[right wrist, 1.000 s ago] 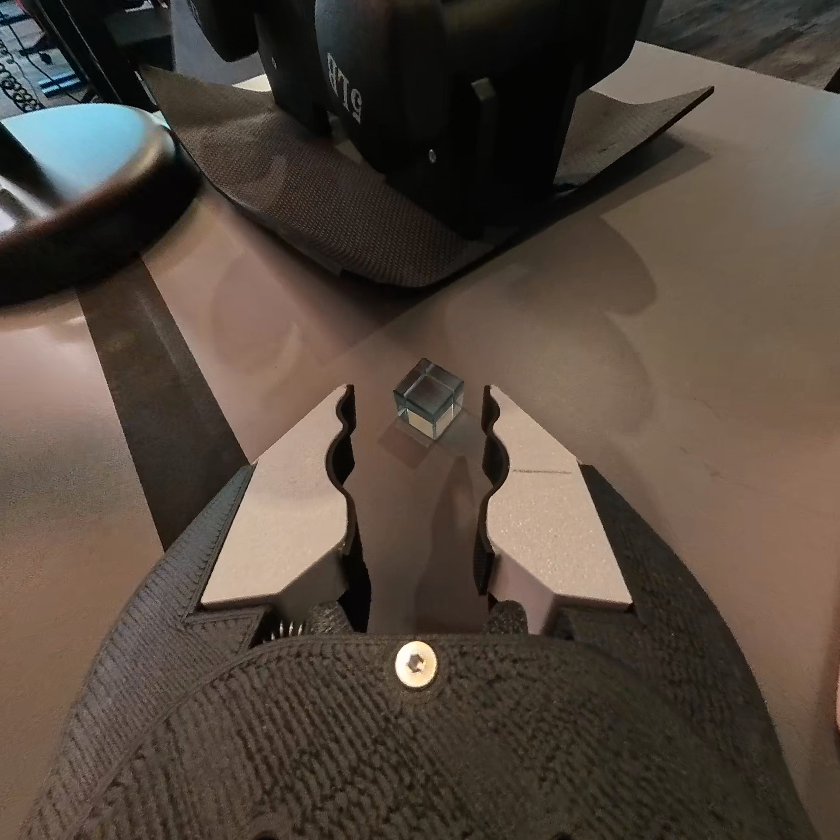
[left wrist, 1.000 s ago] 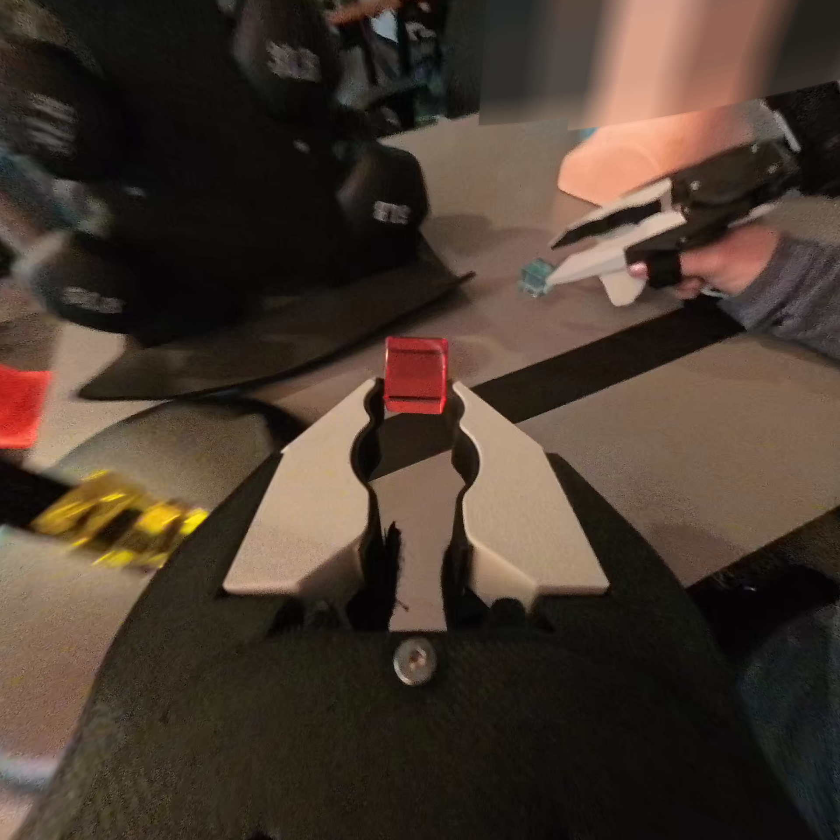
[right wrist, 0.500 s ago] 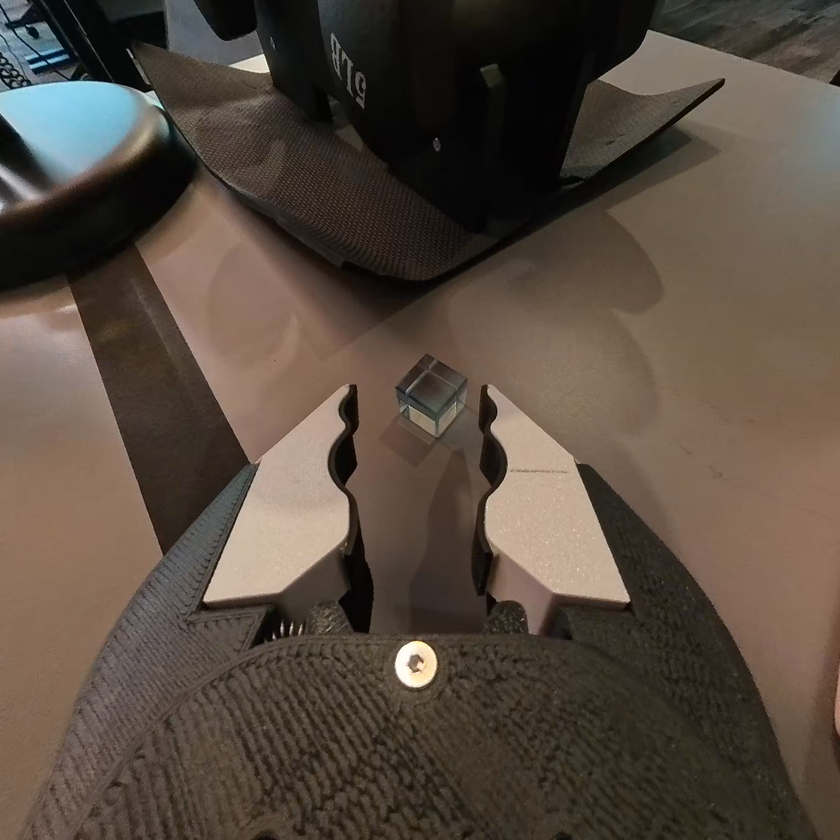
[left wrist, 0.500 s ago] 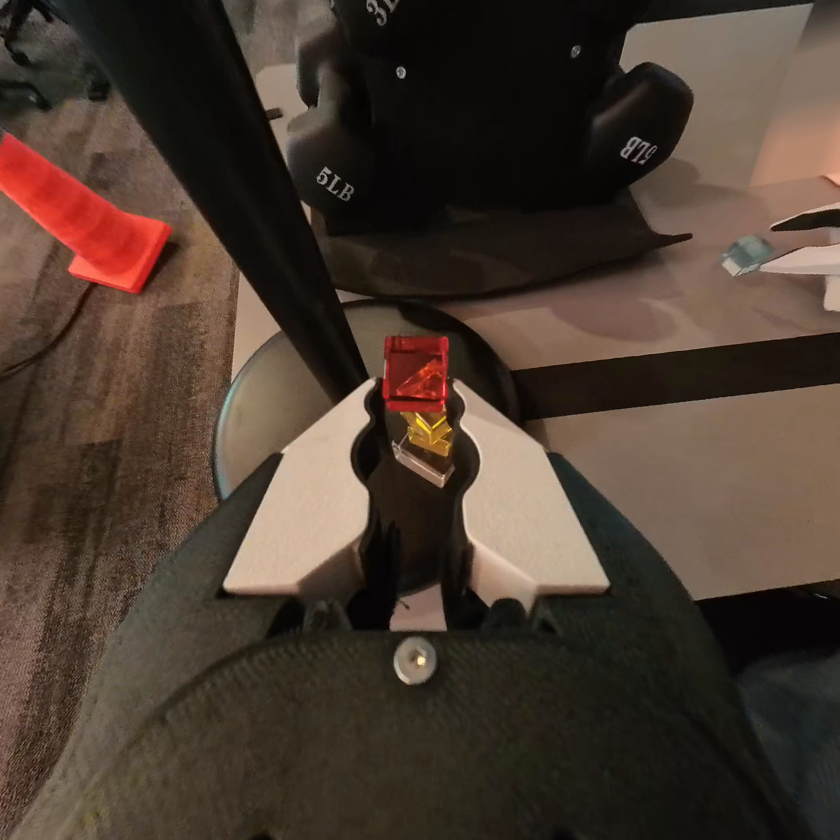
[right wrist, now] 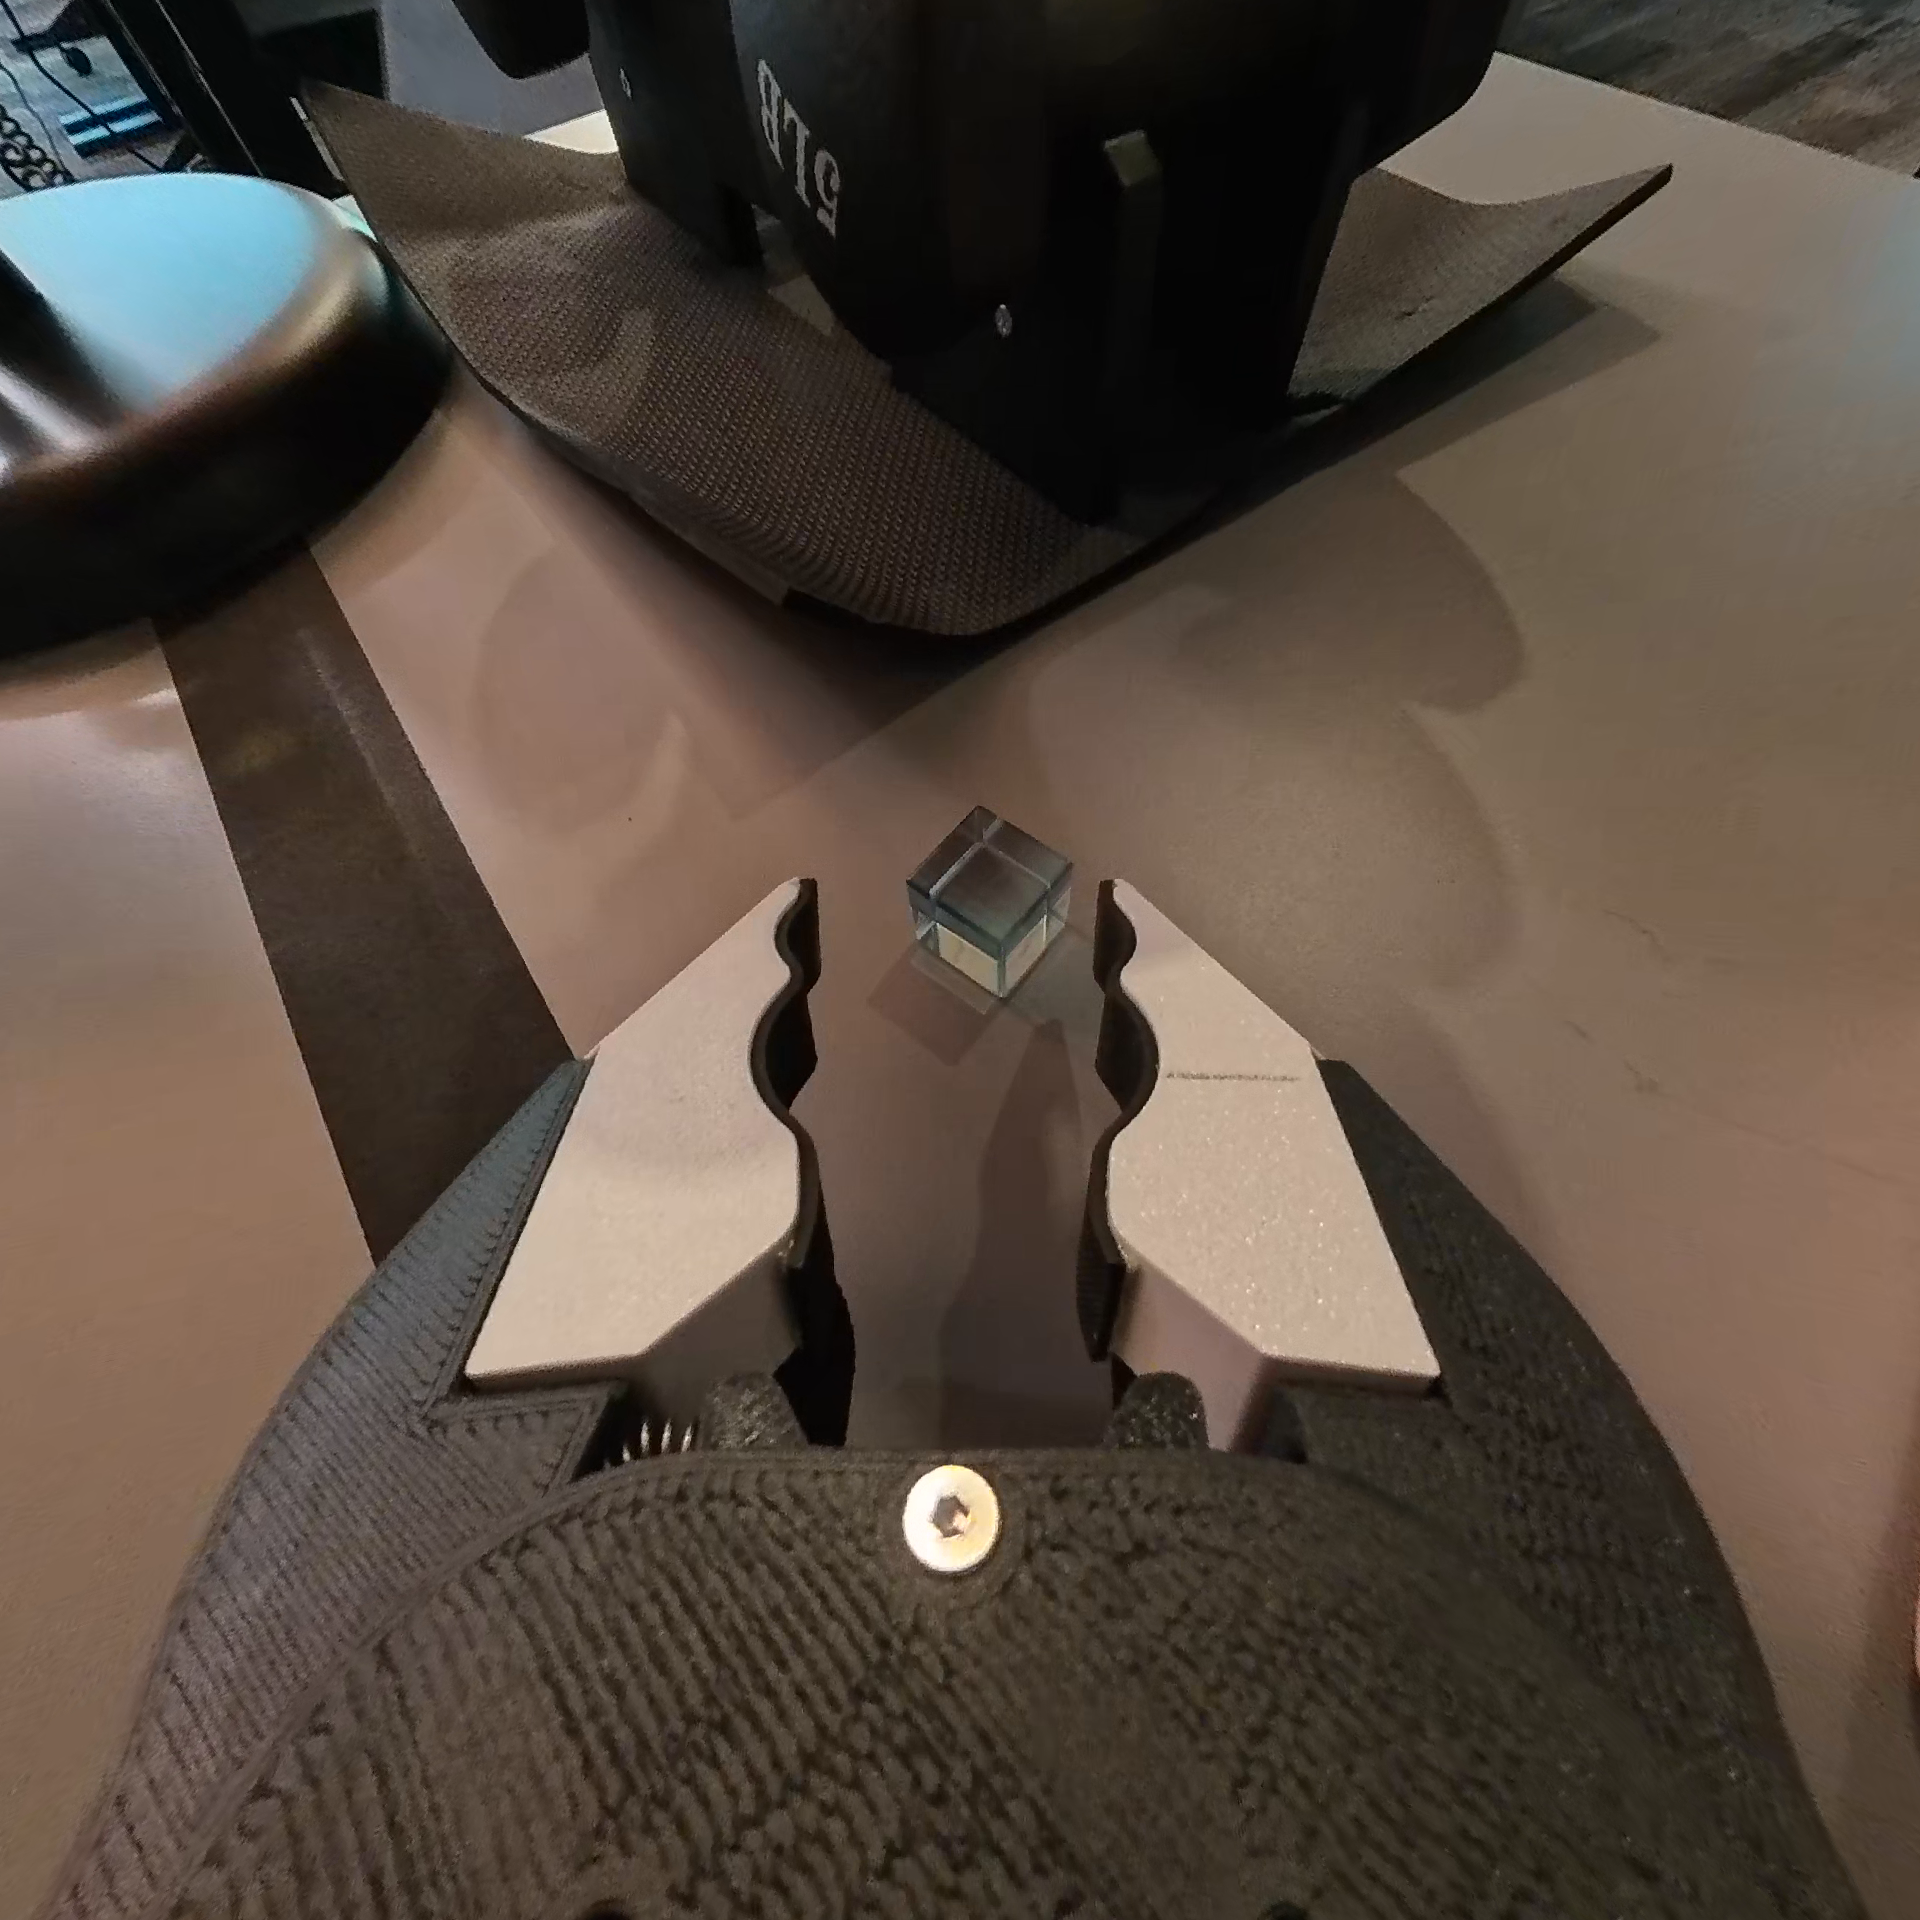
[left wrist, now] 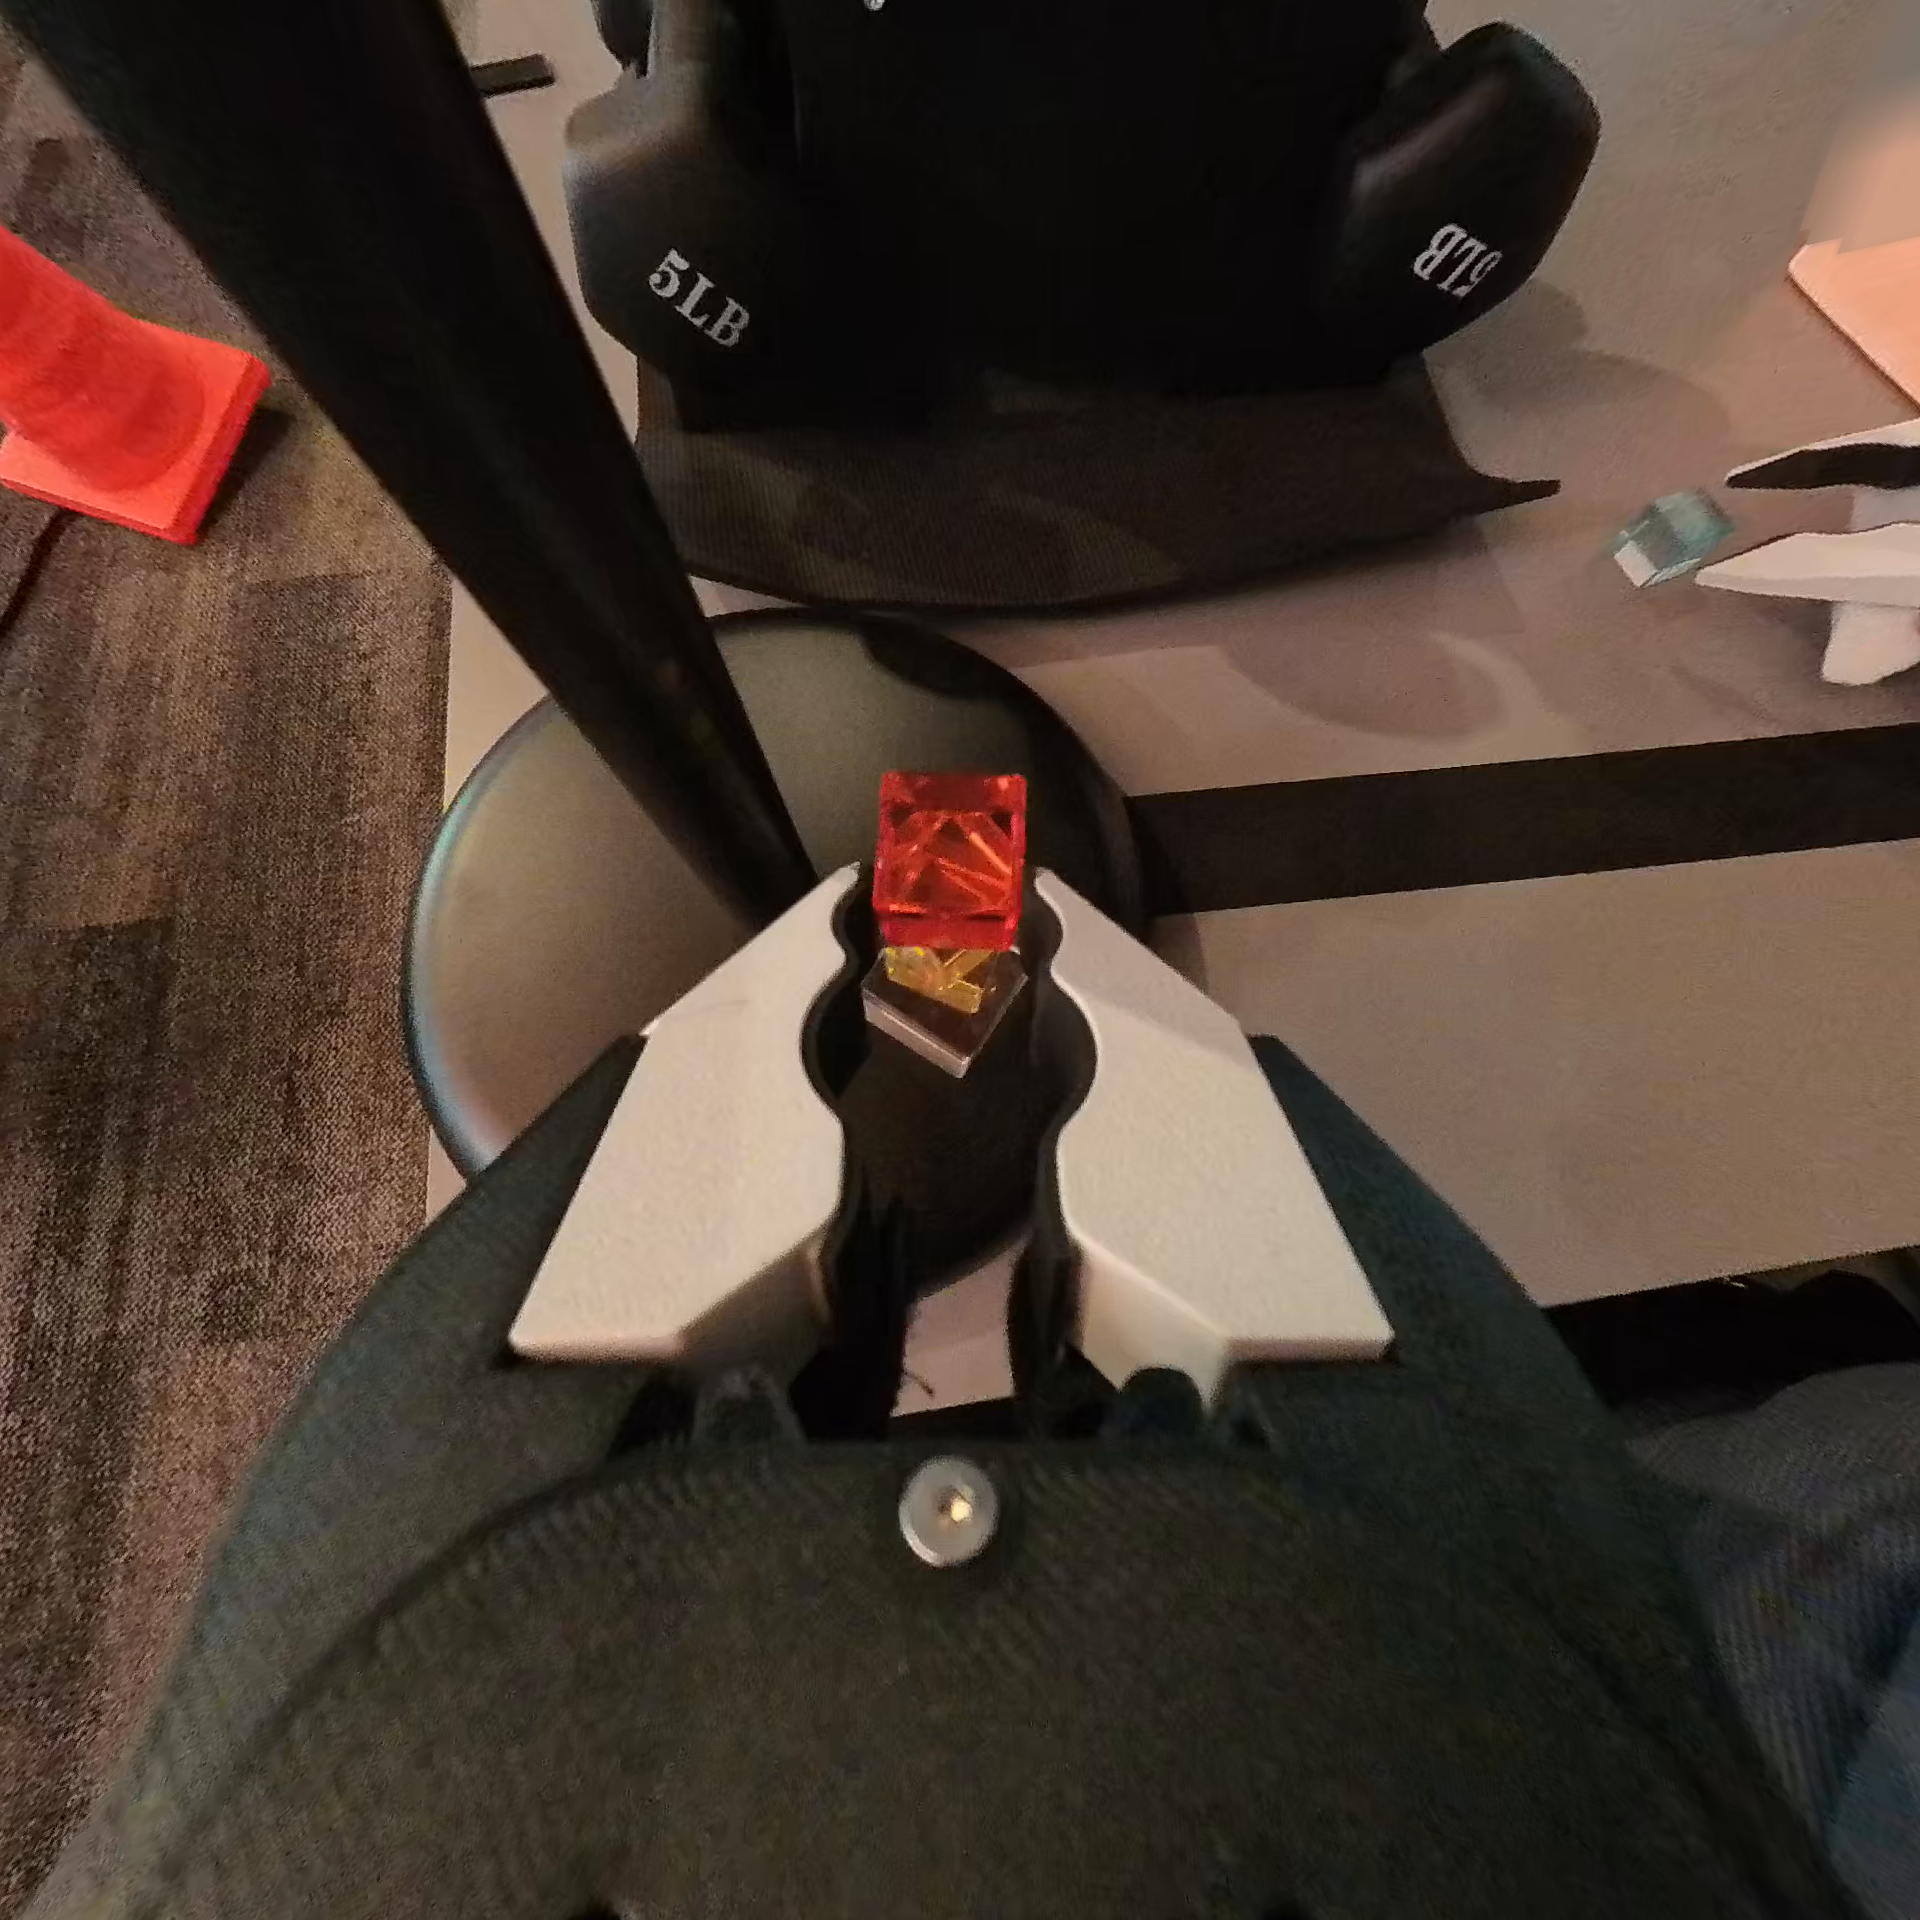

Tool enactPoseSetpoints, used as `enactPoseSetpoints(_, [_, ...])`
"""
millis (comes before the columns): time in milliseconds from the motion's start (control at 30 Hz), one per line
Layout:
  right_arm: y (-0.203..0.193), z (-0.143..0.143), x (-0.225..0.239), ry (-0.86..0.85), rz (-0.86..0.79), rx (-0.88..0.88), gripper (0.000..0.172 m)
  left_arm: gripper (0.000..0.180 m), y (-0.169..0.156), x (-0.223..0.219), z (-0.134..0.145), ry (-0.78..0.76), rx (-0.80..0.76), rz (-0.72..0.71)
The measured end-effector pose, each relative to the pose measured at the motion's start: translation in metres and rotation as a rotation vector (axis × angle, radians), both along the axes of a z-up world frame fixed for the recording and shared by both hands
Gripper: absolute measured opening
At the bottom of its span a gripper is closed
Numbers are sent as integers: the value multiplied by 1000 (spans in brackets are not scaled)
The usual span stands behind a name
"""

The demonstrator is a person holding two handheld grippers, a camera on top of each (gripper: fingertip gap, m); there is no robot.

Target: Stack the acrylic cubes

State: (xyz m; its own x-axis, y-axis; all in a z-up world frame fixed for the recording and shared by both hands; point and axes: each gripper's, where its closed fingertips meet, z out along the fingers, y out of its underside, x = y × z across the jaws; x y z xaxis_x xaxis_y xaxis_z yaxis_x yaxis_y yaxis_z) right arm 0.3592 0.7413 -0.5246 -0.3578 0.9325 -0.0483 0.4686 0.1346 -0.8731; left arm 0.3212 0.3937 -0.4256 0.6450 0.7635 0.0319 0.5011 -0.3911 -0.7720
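My left gripper (left wrist: 948,899) is shut on a red see-through cube (left wrist: 951,862), pinched between its two fingertips. Directly under it, a yellow cube (left wrist: 930,977) sits on a clear cube (left wrist: 935,1034) on a round black base (left wrist: 540,883). I cannot tell whether the red cube touches the yellow one. My right gripper (right wrist: 956,894) is open, low over the table (right wrist: 1558,935), with a clear bluish cube (right wrist: 987,904) standing between its fingertips. There is a gap on each side and neither pad touches it. This cube (left wrist: 1668,540) and the right gripper's white fingers (left wrist: 1829,566) also show in the left wrist view.
A black pole (left wrist: 416,364) rises from the round base just left of the stack. A rack of black dumbbells (left wrist: 1039,208) stands on a dark mat (right wrist: 675,416) behind. A dark strip (left wrist: 1507,821) crosses the table. A red object (left wrist: 114,416) lies on the carpet at left. Some 35 cm of space lies between my two pairs of fingers.
My left gripper has swung left with the red cube still in its grasp and now hangs over the yellow and clear stack. The right gripper has barely moved around the bluish cube.
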Motion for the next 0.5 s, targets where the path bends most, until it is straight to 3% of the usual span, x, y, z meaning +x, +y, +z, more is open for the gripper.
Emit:
enactPoseSetpoints(67, [0, 0, 0, 1, -1, -2, 52, 30, -2, -1, 1, 7, 8, 17])
enactPoseSetpoints(200, [2, 1, 0, 6, -14, -10, 59, 81, -3, 2, 8, 34, 64, 34])
enactPoseSetpoints(267, [5, -3, 2, -21, -31, 3, 64, 97, -9, 7, 15, 83, 106, 59])
enactPoseSetpoints(400, [11, -17, 3, -96, -76, 46, 66, 100, -30, 25, 23, 225, 208, 120])
enactPoseSetpoints(500, [13, -20, 3, -118, -95, 60, 61, 95, -48, 42, 12, 264, 286, 148])
